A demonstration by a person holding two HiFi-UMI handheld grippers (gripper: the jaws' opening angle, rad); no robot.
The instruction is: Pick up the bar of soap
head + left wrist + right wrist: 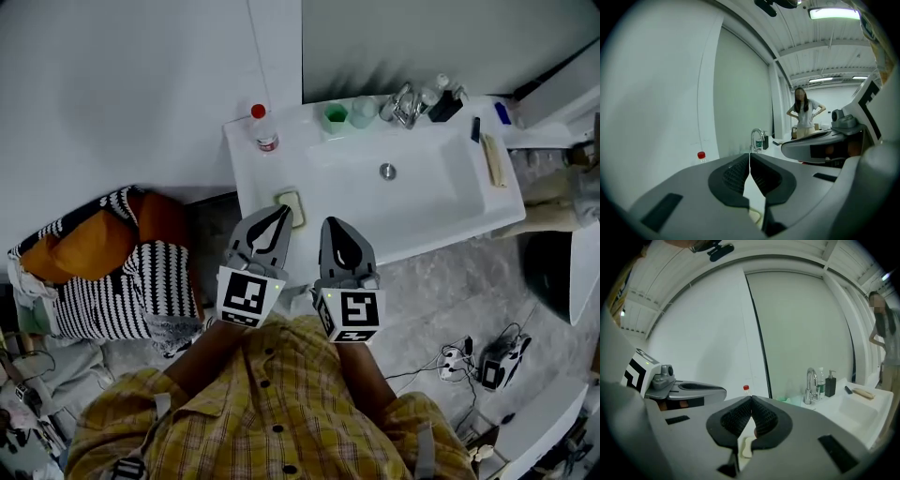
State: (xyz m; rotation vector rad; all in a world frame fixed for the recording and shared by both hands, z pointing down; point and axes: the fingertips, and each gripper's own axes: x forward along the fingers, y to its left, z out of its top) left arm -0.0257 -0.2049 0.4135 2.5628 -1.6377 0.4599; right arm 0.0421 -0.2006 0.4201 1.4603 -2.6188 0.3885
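Both grey tools, left [280,214] and right [331,225], point side by side, tilted slightly down at the white sink counter [281,161]. Each is pressed together and empty. The pale rectangular bar of soap [292,206] lies in a small dish [302,210] on the counter's near corner, at the left tool's tip.

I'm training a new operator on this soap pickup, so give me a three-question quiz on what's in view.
1. True or false: the left gripper grips the soap.
2. Which stands nearest the red-capped bottle? A) green cup B) faucet C) black pump bottle
3. Fill in: the right gripper's jaws are ___.
Key: 1 false, its jaws are shut and empty; 2 A; 3 shut.
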